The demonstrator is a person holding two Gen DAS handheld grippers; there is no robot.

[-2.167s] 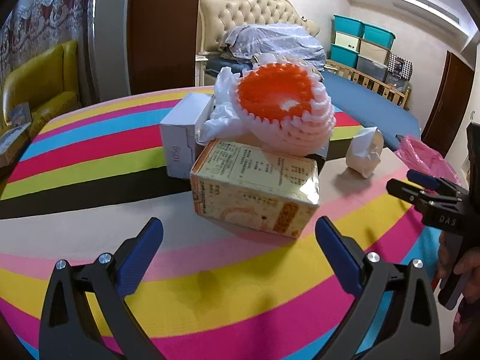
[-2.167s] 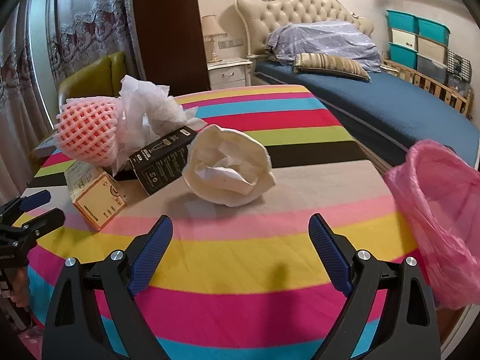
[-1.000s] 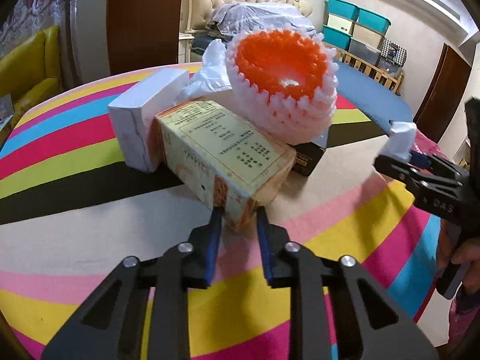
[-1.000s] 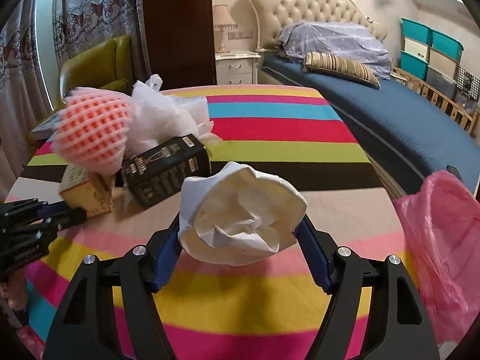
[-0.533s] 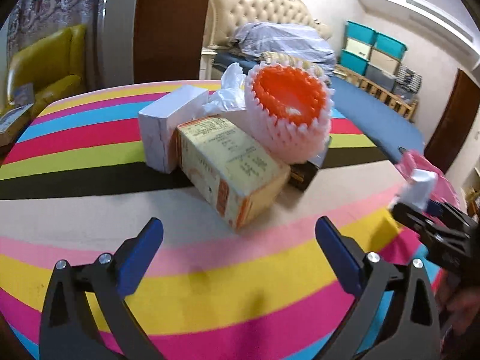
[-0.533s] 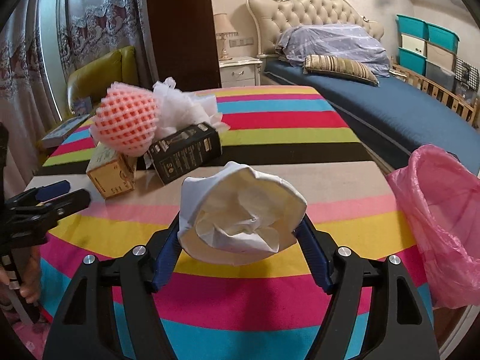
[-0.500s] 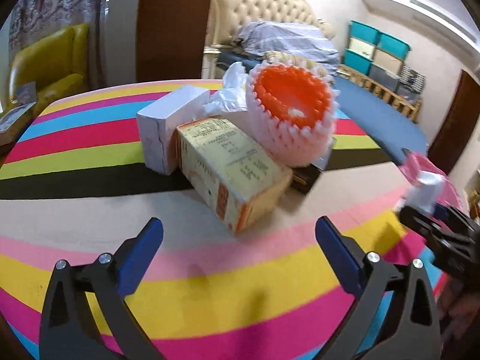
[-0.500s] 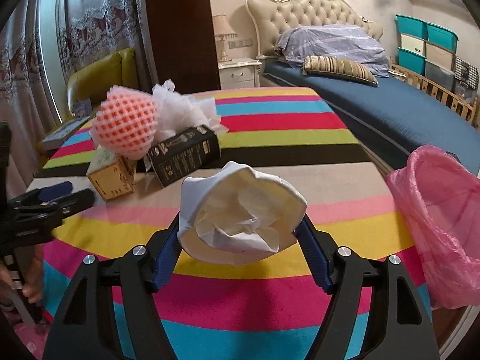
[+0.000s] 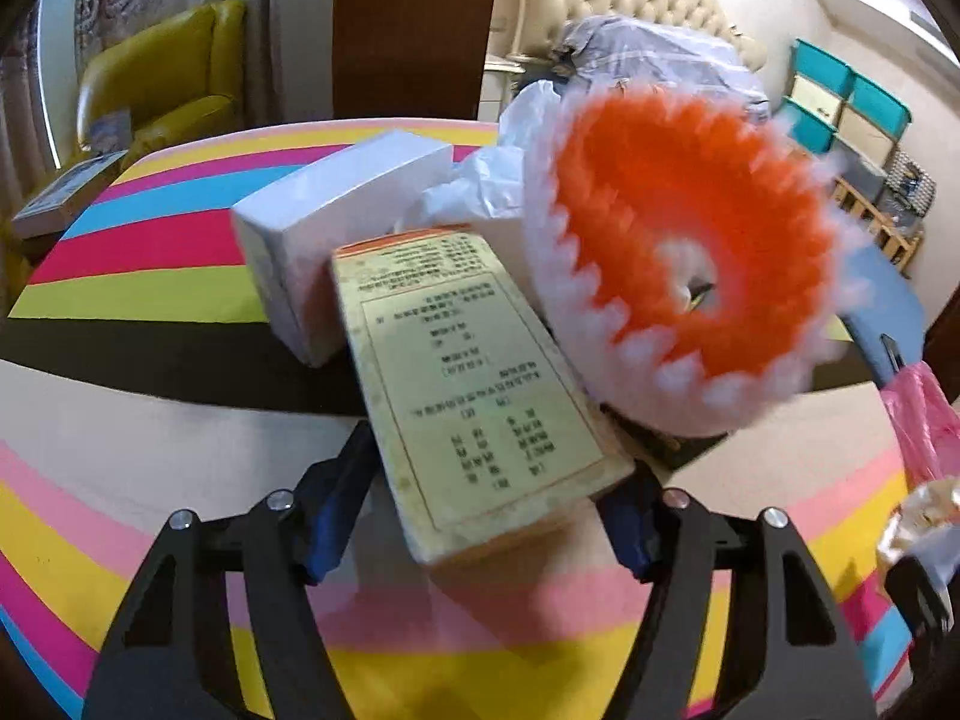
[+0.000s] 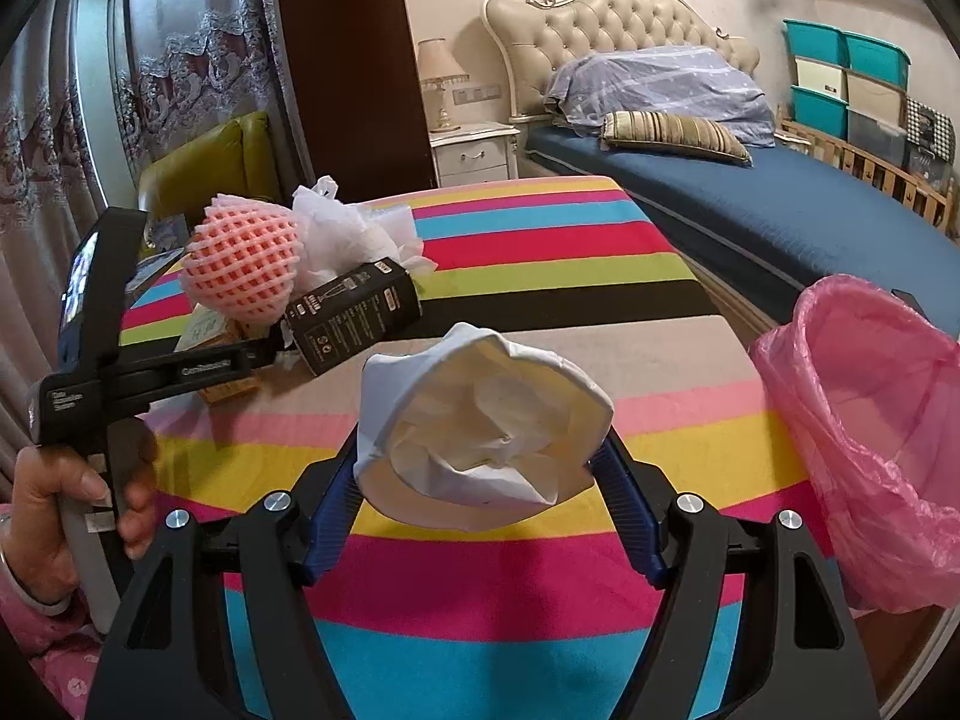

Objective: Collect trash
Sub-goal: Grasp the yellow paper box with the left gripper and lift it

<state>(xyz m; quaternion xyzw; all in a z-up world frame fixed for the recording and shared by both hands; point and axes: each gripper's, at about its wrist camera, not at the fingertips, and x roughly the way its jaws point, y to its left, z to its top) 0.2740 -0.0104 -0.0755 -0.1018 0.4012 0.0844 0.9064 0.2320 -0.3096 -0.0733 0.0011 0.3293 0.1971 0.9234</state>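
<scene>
My left gripper (image 9: 486, 516) is shut on a yellow printed carton (image 9: 474, 390) that lies on the striped table (image 9: 180, 420); the carton also shows in the right wrist view (image 10: 216, 330). Behind it are an orange foam fruit net (image 9: 690, 276), a white box (image 9: 336, 210) and crumpled white plastic (image 9: 486, 180). My right gripper (image 10: 480, 504) is shut on a crumpled white paper cup (image 10: 480, 414) held above the table. A pink trash bag (image 10: 870, 432) hangs open at the table's right edge. A black box (image 10: 354, 318) lies beside the net.
A bed (image 10: 750, 198) stands beyond the table, a yellow armchair (image 10: 204, 174) at the left, and storage bins (image 10: 840, 78) at the far right. The left gripper's handle and the hand holding it (image 10: 78, 462) are at the left of the right wrist view.
My left gripper has moved forward and shut on the yellow carton; half a second ago it was open. My right gripper still holds the paper cup.
</scene>
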